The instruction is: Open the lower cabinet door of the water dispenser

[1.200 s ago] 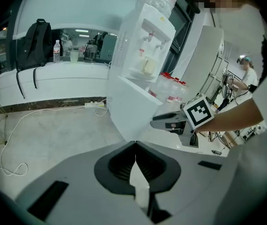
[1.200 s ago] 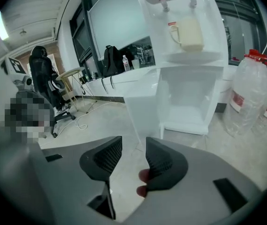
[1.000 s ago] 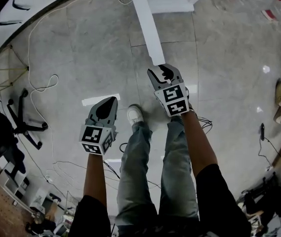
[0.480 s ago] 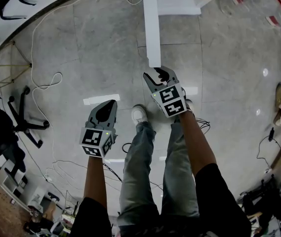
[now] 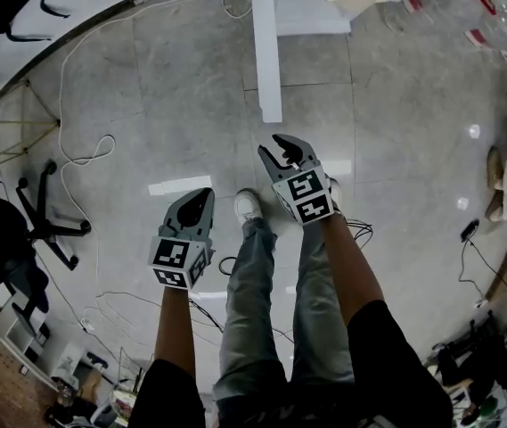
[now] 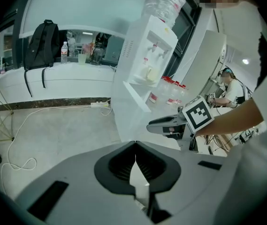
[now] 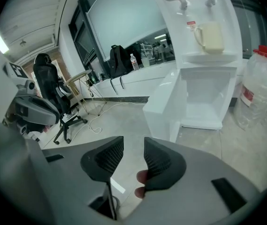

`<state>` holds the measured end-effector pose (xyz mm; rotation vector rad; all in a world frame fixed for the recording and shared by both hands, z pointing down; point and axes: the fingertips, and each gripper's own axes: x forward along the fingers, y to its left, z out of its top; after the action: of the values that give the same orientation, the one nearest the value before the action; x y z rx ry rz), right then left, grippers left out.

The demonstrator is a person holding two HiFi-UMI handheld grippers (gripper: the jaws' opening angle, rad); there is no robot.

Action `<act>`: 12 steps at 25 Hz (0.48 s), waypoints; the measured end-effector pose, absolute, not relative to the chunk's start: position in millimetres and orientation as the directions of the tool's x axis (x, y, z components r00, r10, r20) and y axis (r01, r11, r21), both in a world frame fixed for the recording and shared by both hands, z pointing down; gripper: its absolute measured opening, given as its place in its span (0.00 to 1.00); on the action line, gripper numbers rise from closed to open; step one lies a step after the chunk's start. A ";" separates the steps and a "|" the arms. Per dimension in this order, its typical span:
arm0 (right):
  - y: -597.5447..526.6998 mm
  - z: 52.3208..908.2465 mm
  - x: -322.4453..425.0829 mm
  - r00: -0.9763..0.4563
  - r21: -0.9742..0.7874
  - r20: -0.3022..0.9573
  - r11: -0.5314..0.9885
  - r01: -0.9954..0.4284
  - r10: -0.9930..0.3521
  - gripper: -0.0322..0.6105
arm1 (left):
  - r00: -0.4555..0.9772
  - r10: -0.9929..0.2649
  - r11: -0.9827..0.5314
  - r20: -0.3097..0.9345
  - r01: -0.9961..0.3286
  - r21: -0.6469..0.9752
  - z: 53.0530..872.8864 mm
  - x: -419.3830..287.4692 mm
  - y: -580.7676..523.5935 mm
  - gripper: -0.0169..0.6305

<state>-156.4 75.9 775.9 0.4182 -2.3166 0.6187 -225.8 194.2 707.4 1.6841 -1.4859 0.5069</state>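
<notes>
You wear faded blue-grey jeans, a white shoe and dark short sleeves that leave your forearms bare. Your left claw has a pale grey shell with a black teardrop hollow, ribbed black pads, and a cube of black-and-white square markers at its back. Your right claw looks the same, with its own marker cube. Its jaws are closing with nothing between them, and your fingertips show behind one pad.
</notes>
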 end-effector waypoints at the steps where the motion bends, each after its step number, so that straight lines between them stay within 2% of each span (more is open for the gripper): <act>1: 77.6 765.5 -151.4 -0.709 -0.325 0.693 0.821 -0.470 -0.131 0.28 | 0.229 -0.625 0.022 0.746 -0.951 0.310 698.8 -222.8 192.6 0.05; 12: 46.9 623.6 -98.4 -0.673 -0.272 0.665 0.735 -0.622 -0.324 0.12 | 0.300 -0.658 -0.067 0.690 -0.937 0.344 583.7 -173.9 143.9 0.05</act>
<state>-98.4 46.9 623.6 0.7115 -2.3356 0.6534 -173.9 143.9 583.7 1.8019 -1.4343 0.4583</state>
